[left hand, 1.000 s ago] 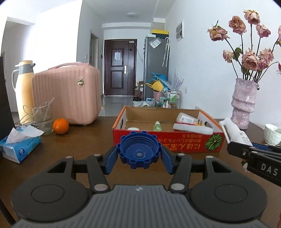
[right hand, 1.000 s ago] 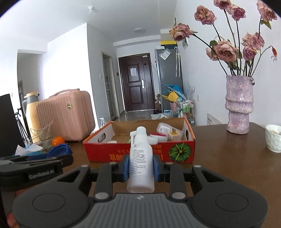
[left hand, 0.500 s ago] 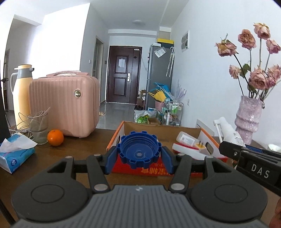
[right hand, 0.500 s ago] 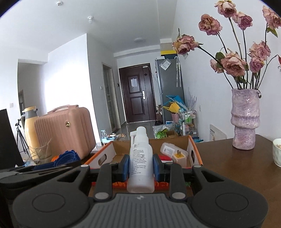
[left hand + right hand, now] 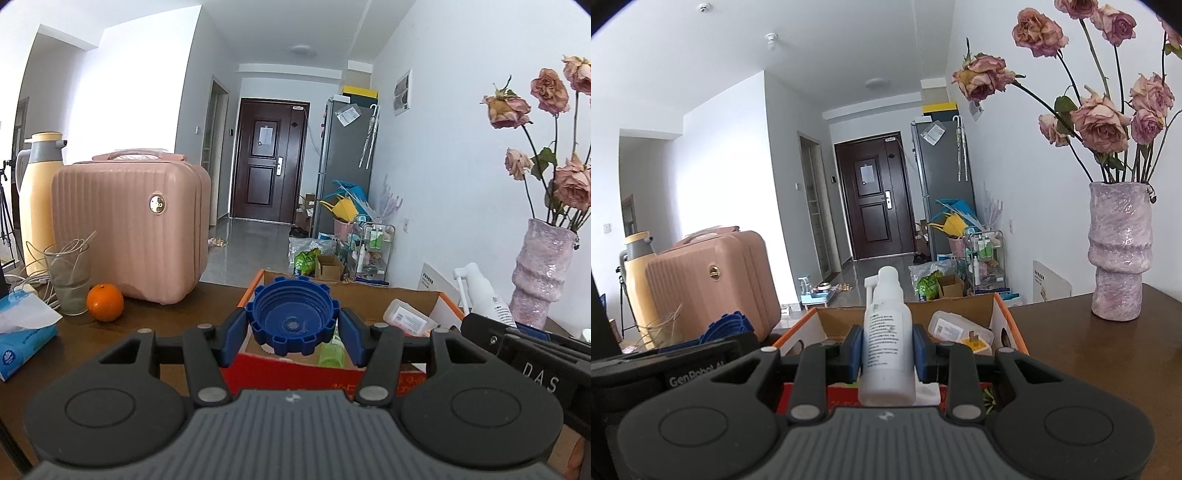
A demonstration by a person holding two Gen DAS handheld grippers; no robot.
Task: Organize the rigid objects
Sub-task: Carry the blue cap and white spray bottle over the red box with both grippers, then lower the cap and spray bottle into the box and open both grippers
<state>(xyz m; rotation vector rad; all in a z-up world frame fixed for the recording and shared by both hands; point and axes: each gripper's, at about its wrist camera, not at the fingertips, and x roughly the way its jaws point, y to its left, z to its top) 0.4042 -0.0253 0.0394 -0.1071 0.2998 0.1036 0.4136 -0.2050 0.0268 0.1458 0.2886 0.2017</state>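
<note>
Left gripper (image 5: 291, 334) clamped on blue cap (image 5: 291, 320), mouth facing back at camera. Right gripper (image 5: 887, 350) pinching white spray bottle (image 5: 886, 343), long axis upright, nozzle up. Open cardboard box (image 5: 1006, 323) directly ahead and just below both, right one slightly nearer by the look. Probably drop-in next. Dark wooden table (image 5: 1089, 354) underneath; hallway and door beyond.

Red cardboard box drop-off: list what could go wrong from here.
1. The two grippers are side by side over the red cardboard box; the left gripper and right gripper may collide.
2. The tall white spray bottle is pinched low on its body, so it may tip on release onto the clear plastic container.
3. The blue ridged plastic cap could bounce or roll out.
</note>
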